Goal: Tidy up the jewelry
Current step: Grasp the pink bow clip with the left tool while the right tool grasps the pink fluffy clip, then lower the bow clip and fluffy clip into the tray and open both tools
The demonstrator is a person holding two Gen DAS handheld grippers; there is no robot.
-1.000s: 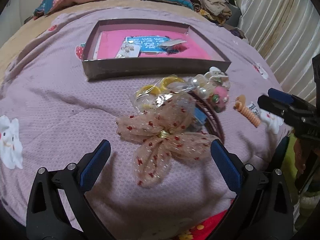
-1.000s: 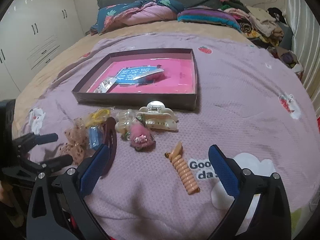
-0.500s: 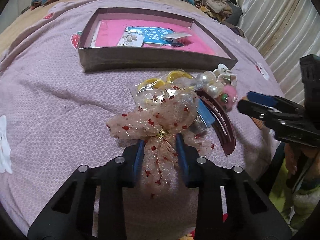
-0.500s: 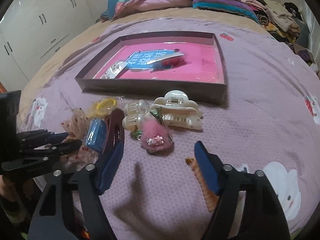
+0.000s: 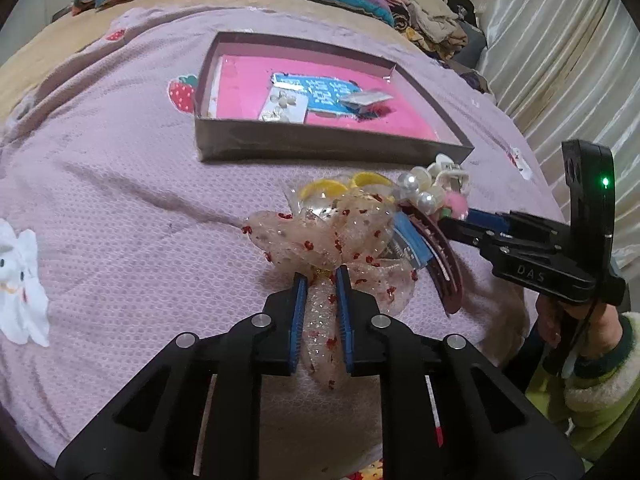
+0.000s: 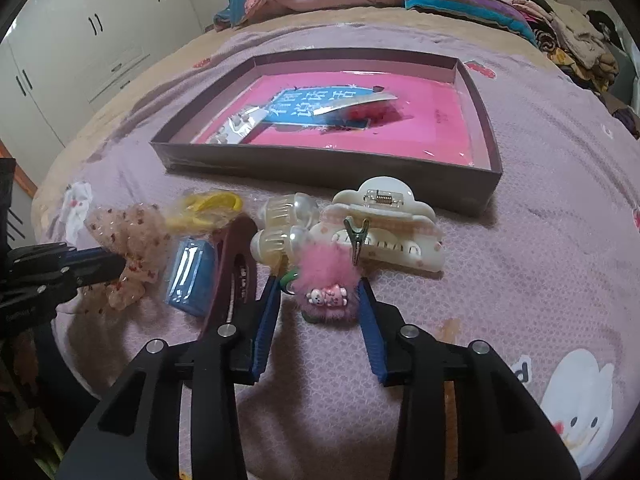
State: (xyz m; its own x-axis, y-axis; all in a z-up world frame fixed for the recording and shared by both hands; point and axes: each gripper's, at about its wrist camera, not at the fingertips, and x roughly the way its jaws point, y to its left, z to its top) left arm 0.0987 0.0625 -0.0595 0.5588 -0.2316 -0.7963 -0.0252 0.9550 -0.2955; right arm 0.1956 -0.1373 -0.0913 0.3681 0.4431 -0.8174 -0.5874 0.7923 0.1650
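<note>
My left gripper point(image 5: 321, 276) is shut on the tail of a sheer beige bow with red dots point(image 5: 320, 236), which lies on the purple bedspread; the bow also shows in the right wrist view point(image 6: 132, 248). My right gripper point(image 6: 318, 280) is part open, its blue pads on either side of a fluffy pink hair clip point(image 6: 326, 288), not closed on it. The brown box with a pink floor point(image 6: 486, 152) lies beyond, holding a blue card and small packets. The box also shows in the left wrist view point(image 5: 320, 144).
A dark red hair clip point(image 6: 236, 264), a blue packet point(image 6: 190, 270), yellow rings in plastic point(image 6: 210, 208), pearl clips point(image 6: 280, 224) and a cream claw clip point(image 6: 384, 224) lie between the grippers and the box. Piled bedding lies at the far end; curtains hang at the right.
My left gripper moved in and closed on the bow's tail. My right gripper moved forward and left from the orange spiral tie to the pink fluffy clip and narrowed around it.
</note>
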